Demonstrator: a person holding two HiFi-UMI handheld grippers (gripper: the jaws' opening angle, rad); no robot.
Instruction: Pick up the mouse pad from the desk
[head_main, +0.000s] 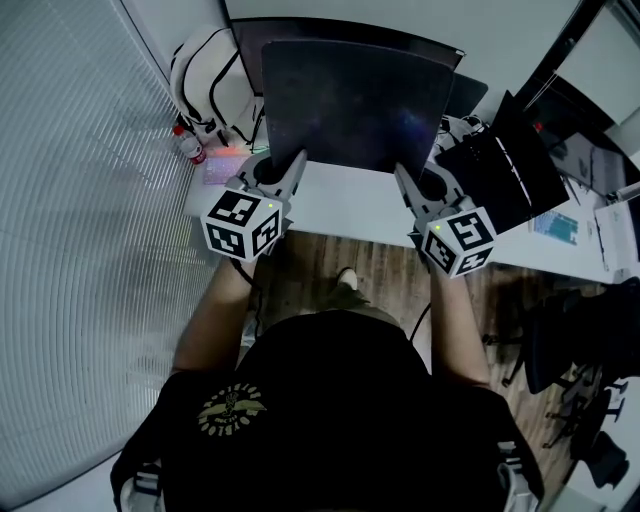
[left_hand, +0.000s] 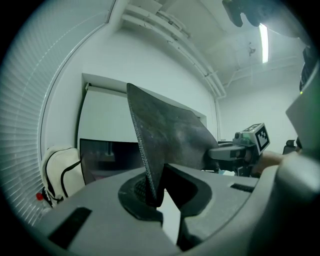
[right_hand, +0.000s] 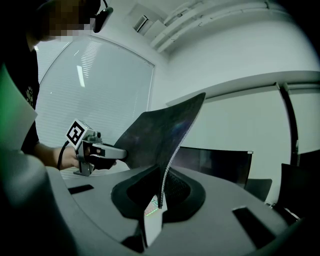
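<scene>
"Where was the left gripper (head_main: 296, 165)?"

"Its jaws were closed on the near left corner of the mouse pad (head_main: 355, 100), pinching the sheet edge-on."

"And the pad itself?"

"It rose up and away from both sets of jaws, clear of the white desk (head_main: 350, 205) — its long axis ran side to side, from one gripper to the other."

"And the right gripper (head_main: 404, 178)?"

"It was clamped the same way on the near right corner. Neither hand was nearer — each held its own end. By the look of it, the two would have to travel together or the pad would twist."
</scene>
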